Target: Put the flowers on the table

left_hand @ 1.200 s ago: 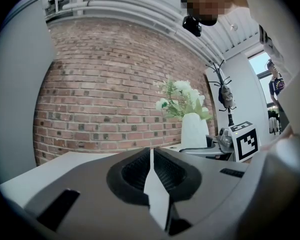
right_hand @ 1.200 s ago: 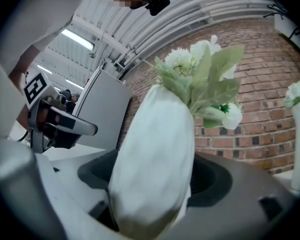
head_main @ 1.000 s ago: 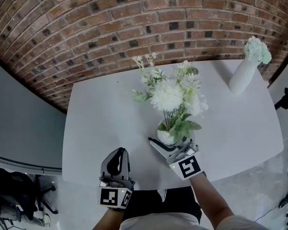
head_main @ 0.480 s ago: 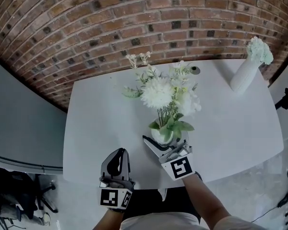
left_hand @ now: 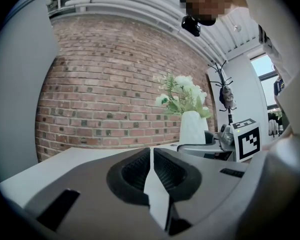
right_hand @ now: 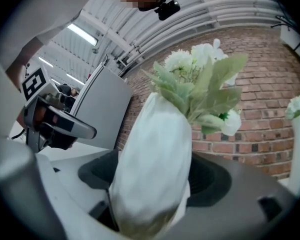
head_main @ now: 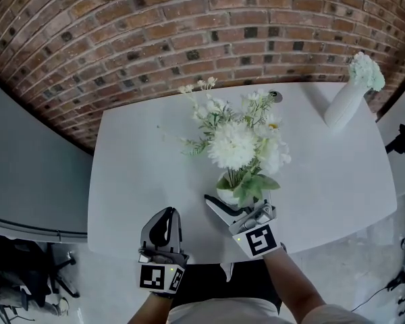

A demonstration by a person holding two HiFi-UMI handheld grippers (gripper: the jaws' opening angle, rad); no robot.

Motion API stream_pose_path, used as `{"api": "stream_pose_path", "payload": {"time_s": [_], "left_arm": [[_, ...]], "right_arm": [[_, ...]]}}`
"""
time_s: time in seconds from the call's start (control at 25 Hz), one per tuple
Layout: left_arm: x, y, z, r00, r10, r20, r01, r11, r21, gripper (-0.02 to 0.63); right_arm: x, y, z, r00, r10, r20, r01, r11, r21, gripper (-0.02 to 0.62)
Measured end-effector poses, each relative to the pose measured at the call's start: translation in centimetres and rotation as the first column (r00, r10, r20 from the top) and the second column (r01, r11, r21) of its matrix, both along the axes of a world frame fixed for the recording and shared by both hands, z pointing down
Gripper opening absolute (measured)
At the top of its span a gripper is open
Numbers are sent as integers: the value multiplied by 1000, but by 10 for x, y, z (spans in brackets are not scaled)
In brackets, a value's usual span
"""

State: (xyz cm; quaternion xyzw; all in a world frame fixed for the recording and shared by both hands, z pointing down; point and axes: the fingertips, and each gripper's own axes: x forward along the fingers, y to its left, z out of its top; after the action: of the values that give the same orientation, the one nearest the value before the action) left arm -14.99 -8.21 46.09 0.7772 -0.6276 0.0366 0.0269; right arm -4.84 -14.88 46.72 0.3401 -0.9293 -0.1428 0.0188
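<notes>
Down at the near edge of the white table (head_main: 142, 160), the right gripper (head_main: 239, 208) is clamped on a small white vase (head_main: 227, 196). In the right gripper view the vase fills the gap between the two jaws, which press against its sides. It leans slightly in that view. Whether its base touches the tabletop cannot be told from any view.

Out of the vase rise the flowers (head_main: 235, 144), a bunch of white blooms with pale green leaves and thin sprigs. From the head view they spread over the middle of the table, toward the brick wall (head_main: 155, 39) behind it.

The left gripper (head_main: 164, 216) sits to the left of the vase, apart from it, at the table's near edge. Its jaws are closed against each other with nothing between them, as the left gripper view shows.

A second, taller white vase (head_main: 341, 106) stands at the far right corner of the table, well apart from the held one, and carries one pale green flower head (head_main: 366, 69). The person's right forearm (head_main: 293, 285) reaches in from below.
</notes>
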Motion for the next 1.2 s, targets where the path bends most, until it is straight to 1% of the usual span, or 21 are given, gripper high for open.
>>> {"api": "stream_pose_path", "payload": {"time_s": [0.12,0.32,0.56,0.8,0.96,1.2], "left_arm": [[-2,2,1,1000,4,-1,-4,1000,-3,26],[2,3,3,1000,9,0,-9,1000,-14,26],[2,4,2,1000,7,1,-7,1000,-14,26],[0,8,0,1000,6,2,-6,1000,-13,26],[0,10,3,1000,8,1,-8,1000,-12,26],[4,11,5,1000,5,5,-5,1000,-19,26]], "right_arm": [[0,2,-3,1000,0,-12,0,1000,10,408],[4,6,-4,1000,2,-14,-2,1000,0,408],[4,7,-7,1000,3,-14,-3,1000,18,408],[8,4,-9,1000,22,-7,-22,1000,18,408],[8,6,-10,1000,11,-19,-11,999,39,408],[14,7,-8,999,22,-25,-21,999,29,408]]}}
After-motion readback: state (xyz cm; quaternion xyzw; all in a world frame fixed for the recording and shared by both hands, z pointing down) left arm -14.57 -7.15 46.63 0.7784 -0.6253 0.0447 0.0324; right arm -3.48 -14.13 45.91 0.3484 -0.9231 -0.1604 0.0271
